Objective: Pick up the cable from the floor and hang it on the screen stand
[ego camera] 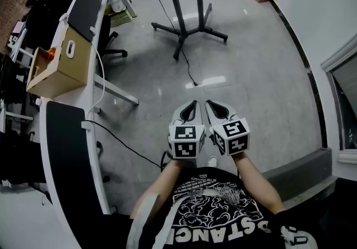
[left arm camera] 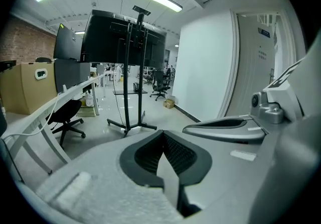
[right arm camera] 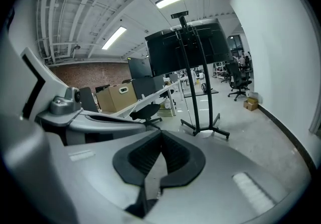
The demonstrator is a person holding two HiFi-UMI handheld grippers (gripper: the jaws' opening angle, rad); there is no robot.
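Note:
A thin black cable [ego camera: 188,66] trails from the screen stand's base across the grey floor and ends about midway towards me. The screen stand [ego camera: 181,16] is a black pole on splayed legs, straight ahead. It appears again in the left gripper view as the stand [left arm camera: 131,92] carrying a dark screen [left arm camera: 123,42], and in the right gripper view as the stand [right arm camera: 198,95]. My left gripper [ego camera: 193,104] and right gripper [ego camera: 208,104] hover side by side at waist height, well short of the cable. Both are shut and hold nothing: left gripper [left arm camera: 163,137], right gripper [right arm camera: 160,137].
A white desk [ego camera: 97,83] runs along the left, carrying a cardboard box [ego camera: 61,66] and dark monitors. An office chair [ego camera: 109,41] stands beside it. A second black cable [ego camera: 122,144] drops from the desk to the floor near my feet. White wall and a grey ledge [ego camera: 295,170] on the right.

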